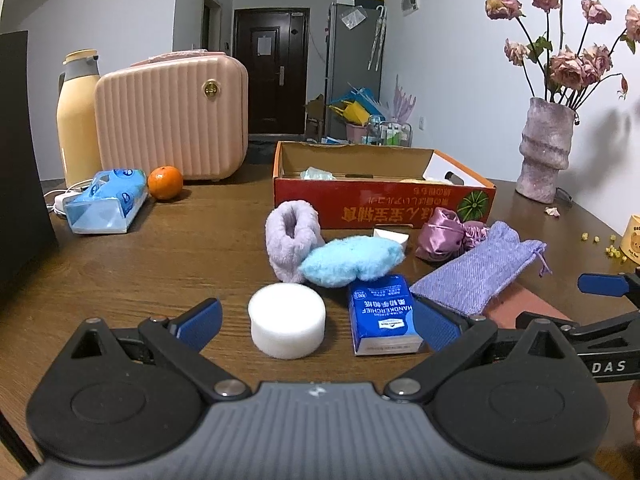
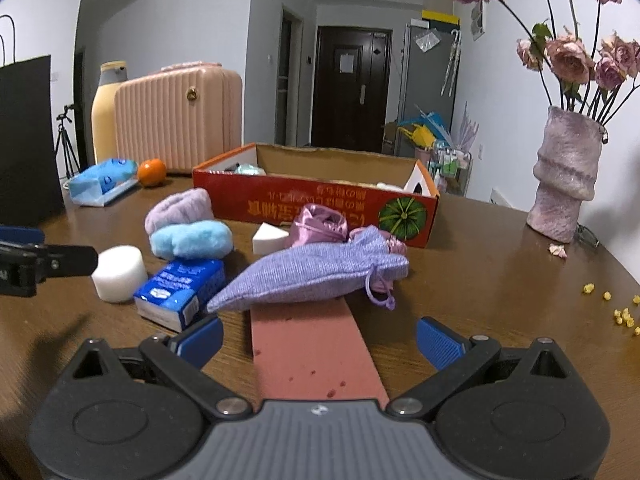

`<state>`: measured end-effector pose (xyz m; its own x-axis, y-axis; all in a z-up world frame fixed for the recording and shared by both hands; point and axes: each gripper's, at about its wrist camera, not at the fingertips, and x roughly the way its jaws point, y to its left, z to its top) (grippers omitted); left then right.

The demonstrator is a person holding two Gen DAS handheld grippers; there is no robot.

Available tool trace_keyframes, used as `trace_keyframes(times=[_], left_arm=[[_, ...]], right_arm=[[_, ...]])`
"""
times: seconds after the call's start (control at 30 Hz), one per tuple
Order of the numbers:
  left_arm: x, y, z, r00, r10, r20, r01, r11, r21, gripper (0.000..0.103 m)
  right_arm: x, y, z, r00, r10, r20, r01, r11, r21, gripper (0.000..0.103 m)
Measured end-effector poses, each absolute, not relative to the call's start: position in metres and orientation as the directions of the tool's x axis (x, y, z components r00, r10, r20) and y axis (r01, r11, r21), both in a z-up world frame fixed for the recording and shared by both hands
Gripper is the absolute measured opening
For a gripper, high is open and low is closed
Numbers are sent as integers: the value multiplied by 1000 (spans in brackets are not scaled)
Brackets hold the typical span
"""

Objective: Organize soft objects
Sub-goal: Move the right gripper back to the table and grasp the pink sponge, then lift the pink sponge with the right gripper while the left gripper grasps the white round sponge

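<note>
My left gripper (image 1: 318, 326) is open, its blue pads either side of a white round sponge (image 1: 286, 320) and a blue handkerchief pack (image 1: 382, 314). Behind them lie a fluffy blue puff (image 1: 352, 260), a lilac plush roll (image 1: 290, 236), a white wedge sponge (image 1: 390, 236), a pink satin pouch (image 1: 442, 232) and a lilac woven drawstring bag (image 1: 478, 266). My right gripper (image 2: 320, 340) is open over a pink foam slab (image 2: 316, 352), whose far end lies under the lilac bag (image 2: 316, 272). The red cardboard box (image 2: 320, 204) stands open behind.
At the back left stand a pink ribbed case (image 1: 172, 120), a yellow flask (image 1: 76, 120), a tissue pack (image 1: 106, 200) and an orange (image 1: 165, 182). A vase of dried roses (image 1: 546, 148) is at the right, with crumbs (image 2: 624, 314) nearby. A black bag (image 2: 26, 136) stands at the left.
</note>
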<state>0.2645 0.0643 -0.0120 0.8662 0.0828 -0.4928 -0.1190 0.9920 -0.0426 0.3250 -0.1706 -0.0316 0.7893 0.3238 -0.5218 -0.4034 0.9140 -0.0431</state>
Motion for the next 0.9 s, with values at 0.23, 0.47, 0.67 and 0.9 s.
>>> trace_keyframes(times=[0.23,0.47,0.67,0.9], left_arm=[[268,64,-15,852,78,-518,-118,992,-46,103],[270,64,-17,846,75,-529,-116,992,-45,103],[270,64,-17,843,75,-533,-118,992,-48,103],[272,65,-19,838,75,-541,-121,991,-50,103]], right_arm=[[345,-165,-51,720,328,-611,-419,908,-6,96],[350,-156,-62,689,319,-651,-438,899,-22,84],[349,-158,-62,678,350,-646,-456,890,4,71],[349,-158,-61,682,351,-642,-455,890,4,69]])
